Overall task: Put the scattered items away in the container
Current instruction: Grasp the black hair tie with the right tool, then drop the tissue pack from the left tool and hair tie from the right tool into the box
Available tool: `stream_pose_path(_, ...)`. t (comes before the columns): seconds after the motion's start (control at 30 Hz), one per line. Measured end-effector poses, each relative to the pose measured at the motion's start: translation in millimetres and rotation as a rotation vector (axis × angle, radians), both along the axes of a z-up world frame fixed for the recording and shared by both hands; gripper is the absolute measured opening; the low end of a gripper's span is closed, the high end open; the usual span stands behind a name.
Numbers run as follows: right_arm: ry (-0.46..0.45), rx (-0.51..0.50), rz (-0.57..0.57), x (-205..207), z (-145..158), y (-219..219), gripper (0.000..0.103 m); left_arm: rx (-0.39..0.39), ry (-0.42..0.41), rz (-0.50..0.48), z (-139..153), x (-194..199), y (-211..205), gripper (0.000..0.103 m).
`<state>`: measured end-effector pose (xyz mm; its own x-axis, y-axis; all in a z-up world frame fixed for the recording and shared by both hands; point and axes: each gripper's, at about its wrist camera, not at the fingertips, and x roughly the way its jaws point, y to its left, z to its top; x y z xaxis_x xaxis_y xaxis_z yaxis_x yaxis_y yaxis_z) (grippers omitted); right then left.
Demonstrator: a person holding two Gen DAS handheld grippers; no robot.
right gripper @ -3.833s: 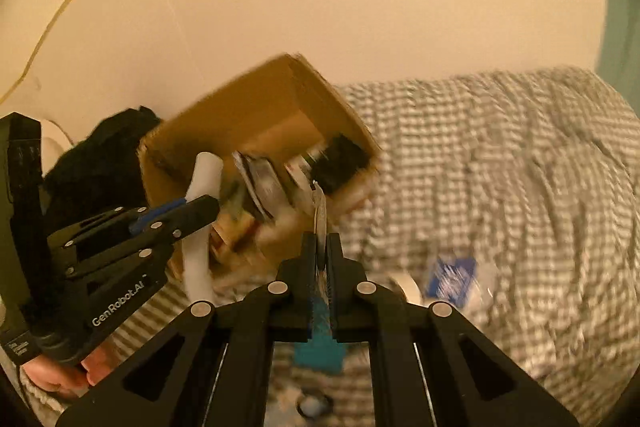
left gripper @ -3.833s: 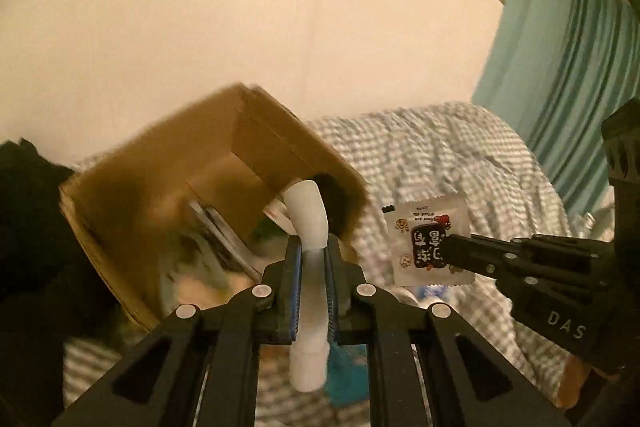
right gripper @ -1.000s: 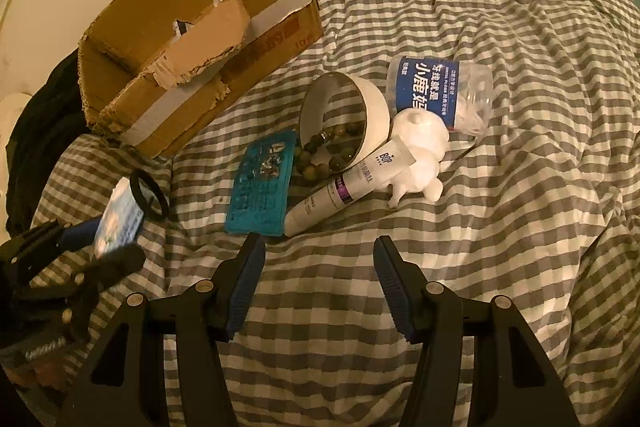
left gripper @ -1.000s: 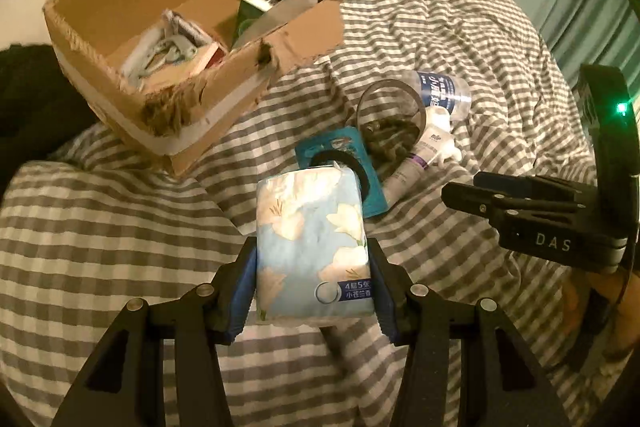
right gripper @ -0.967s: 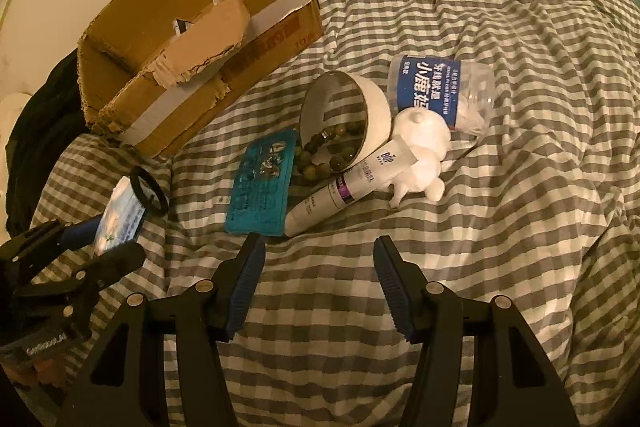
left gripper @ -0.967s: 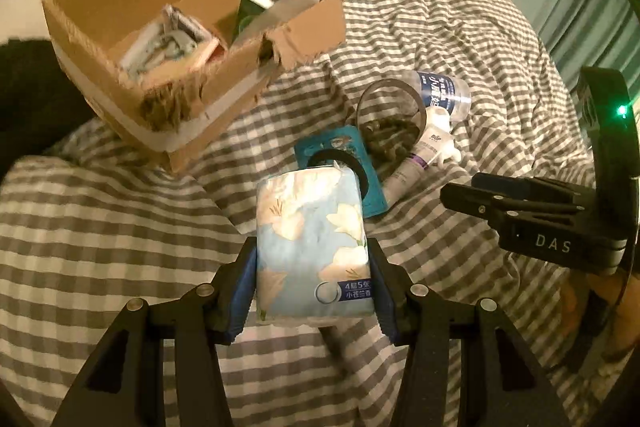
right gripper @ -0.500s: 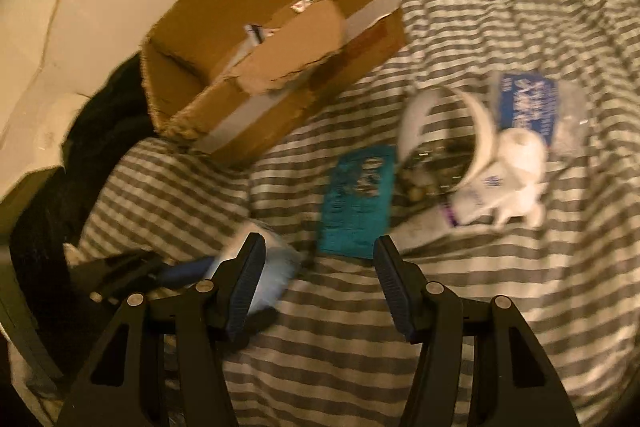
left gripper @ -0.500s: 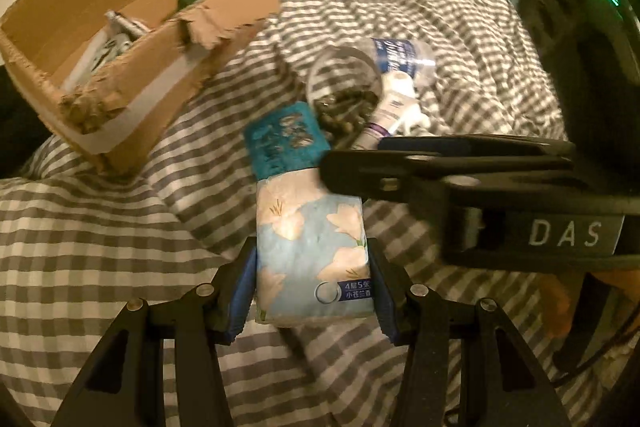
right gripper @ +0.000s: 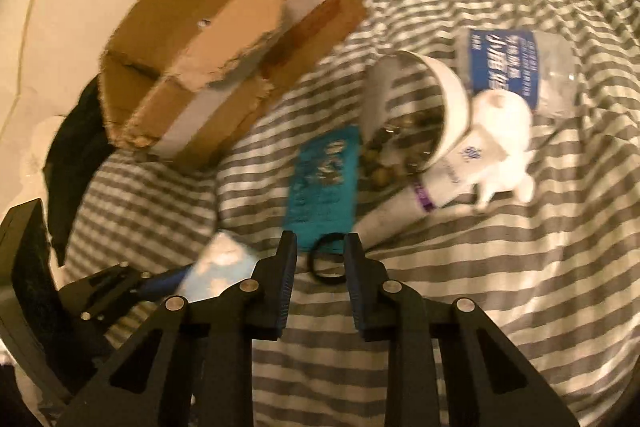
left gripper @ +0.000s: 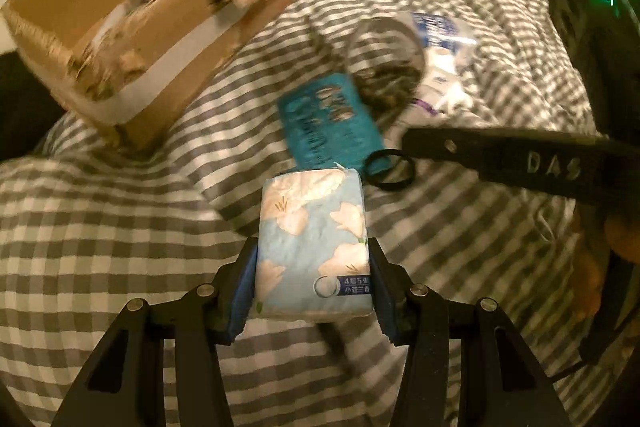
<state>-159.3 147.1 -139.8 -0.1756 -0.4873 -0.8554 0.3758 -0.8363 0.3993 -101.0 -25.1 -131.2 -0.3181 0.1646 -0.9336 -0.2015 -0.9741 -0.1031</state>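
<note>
The left gripper [left gripper: 312, 275] is clamped on a floral tissue pack [left gripper: 312, 243] above the checked bed [left gripper: 100, 227], near the cardboard box [left gripper: 152, 27]. The right gripper [right gripper: 320, 259], fingers apart, straddles a black hair tie [right gripper: 326, 263] lying by a teal packet [right gripper: 324, 183].

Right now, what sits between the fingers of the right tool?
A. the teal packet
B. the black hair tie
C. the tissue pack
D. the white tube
B: the right tool is open, its fingers either side of the black hair tie on the bedspread; the left tool holds the tissue pack.
</note>
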Motion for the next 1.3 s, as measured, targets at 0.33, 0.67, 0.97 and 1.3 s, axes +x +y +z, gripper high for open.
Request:
stream_pose_path(0.33, -0.008, 0.13, 0.014, -9, -28, -5, 0.024, 0.01, -0.014, 0.02, -2, -1, -4, 0.052)
stream_pose_path(0.67, 0.038, 0.182, 0.029, -3, -18, -2, 0.004, 0.014, 0.0, 0.029, -1, -1, -2, 0.052)
stream_pose_path(0.97, 0.127, 0.162, 0.023, 1, 37, 0, 0.004, 0.074, 0.146, 0.047, 52, -2, -5, 0.052)
stream_pose_path(1.3, 0.292, 0.066, 0.079, -28, 140, -36, 0.004, 0.07, 0.43, 0.112, 145, -53, -60, 0.052)
